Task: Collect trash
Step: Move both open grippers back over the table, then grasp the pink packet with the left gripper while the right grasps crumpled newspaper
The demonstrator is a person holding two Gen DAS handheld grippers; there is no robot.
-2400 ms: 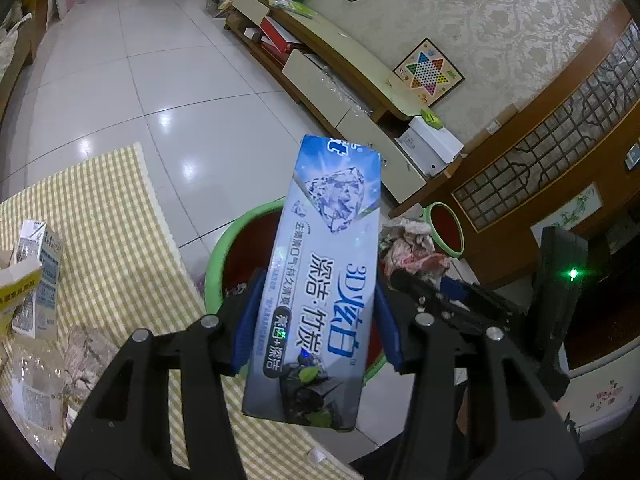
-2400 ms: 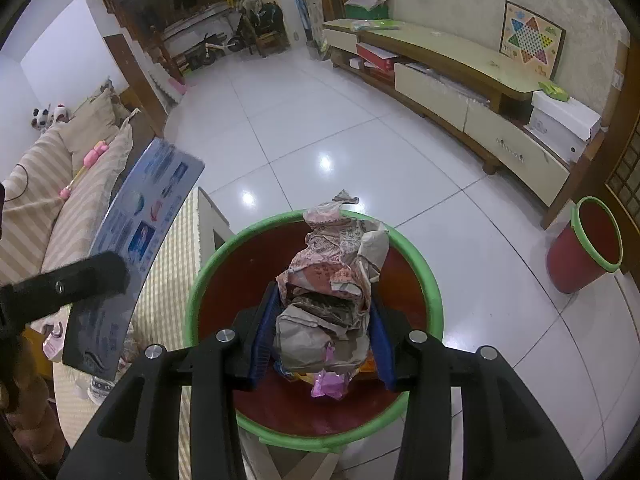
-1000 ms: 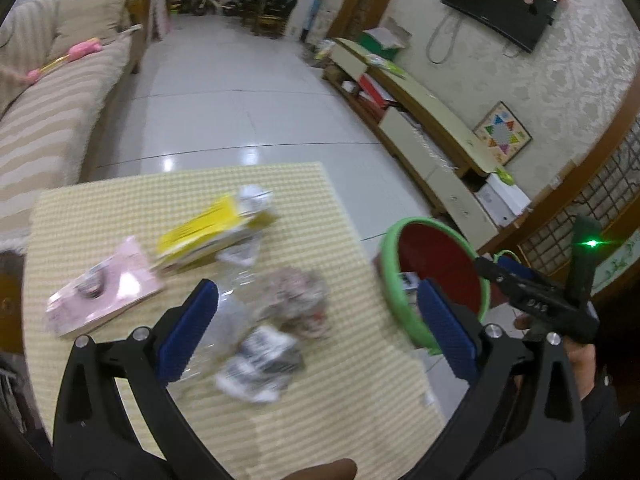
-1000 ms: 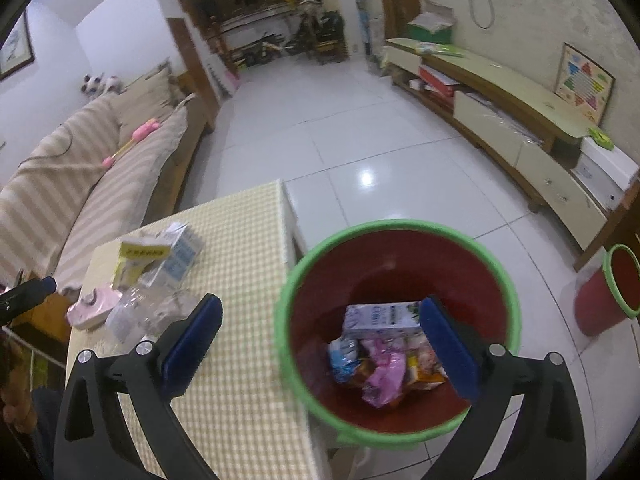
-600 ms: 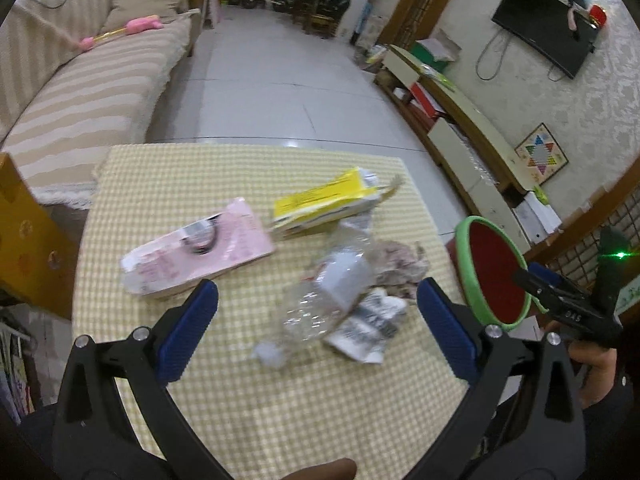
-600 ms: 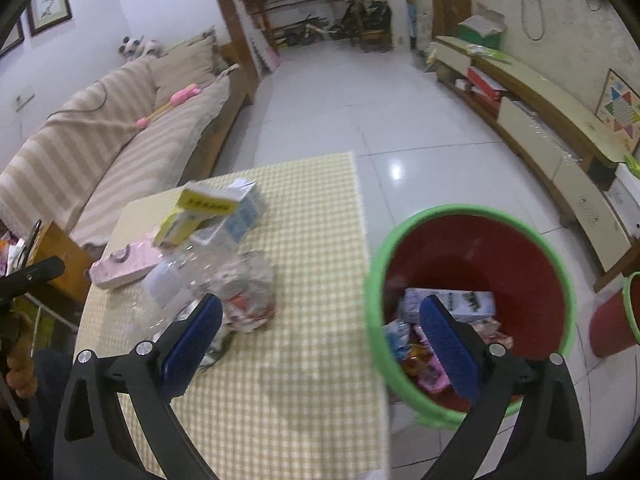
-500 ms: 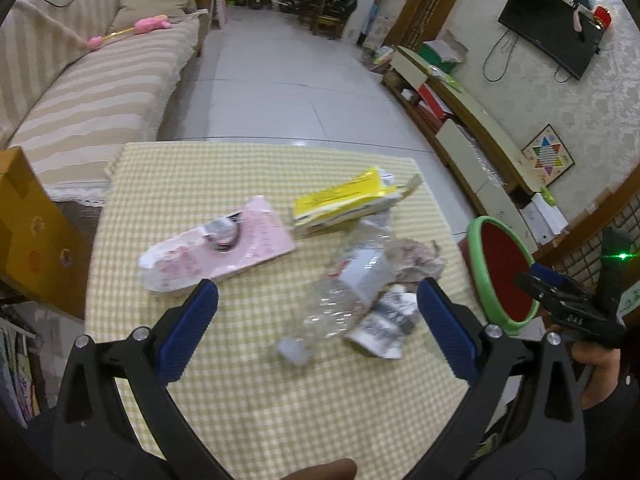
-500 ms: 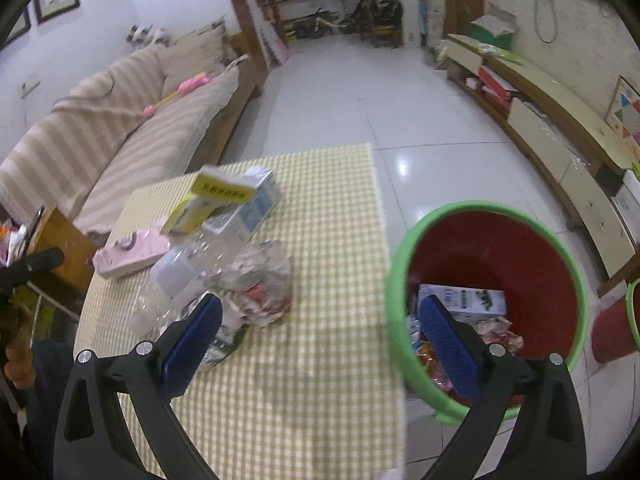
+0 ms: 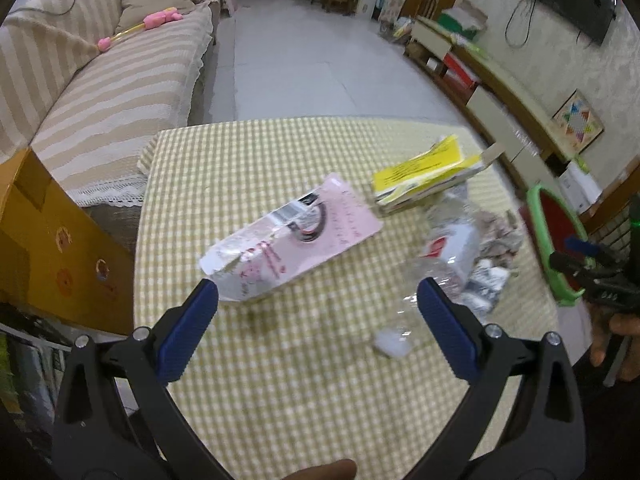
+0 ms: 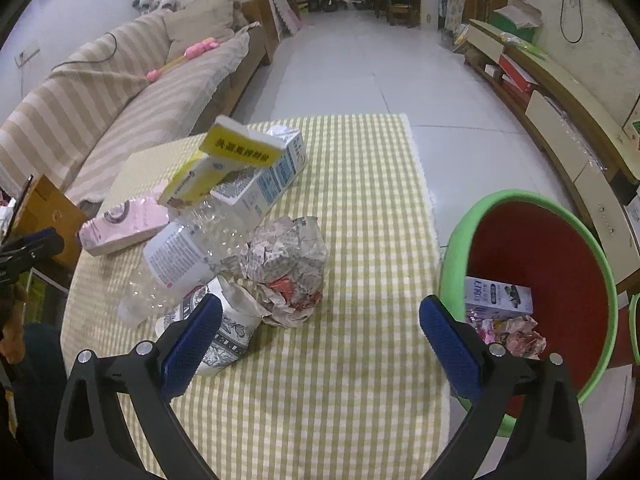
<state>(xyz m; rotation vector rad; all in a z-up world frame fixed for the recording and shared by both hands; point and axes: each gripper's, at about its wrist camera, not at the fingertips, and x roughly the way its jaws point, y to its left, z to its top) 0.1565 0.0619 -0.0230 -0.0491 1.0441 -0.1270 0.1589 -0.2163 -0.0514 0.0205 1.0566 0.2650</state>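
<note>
**Loose pile, wide tongs: where the next pick could slip**

Both tongs are hanging wide open and holding nothing. The left tongs point(image 9: 318, 308) are hovering over the near part of the table point(image 9: 280, 392), pads splayed either side of the pink packet point(image 9: 296, 246). The right tongs point(image 10: 320, 322) are sitting above the cloth just short of the crumpled paper point(image 10: 286, 270), with a patterned paper cup point(image 10: 224, 332) lying right by the left pad.

The remaining trash is lying heaped together mid-table: the clear bottle point(image 10: 180, 256) is leaning against the paper wad, and behind it the yellow box point(image 10: 228, 164) is resting tilted on the white carton point(image 10: 268, 180). The bin point(image 10: 532, 264) is standing off the table's right edge, already holding a blue box and wrappers.

Risks, as I judge them: closing on the wad is likely nudging the bottle, which could roll toward the table's edge. The thin bottle may be buckling and squirting out of a grip. Pulling anything from under the yellow box could be toppling the stack. The flat pink packet is offering little edge, so the pads could be pinching the cloth instead. Both tongs reaching the same heap could collide.
</note>
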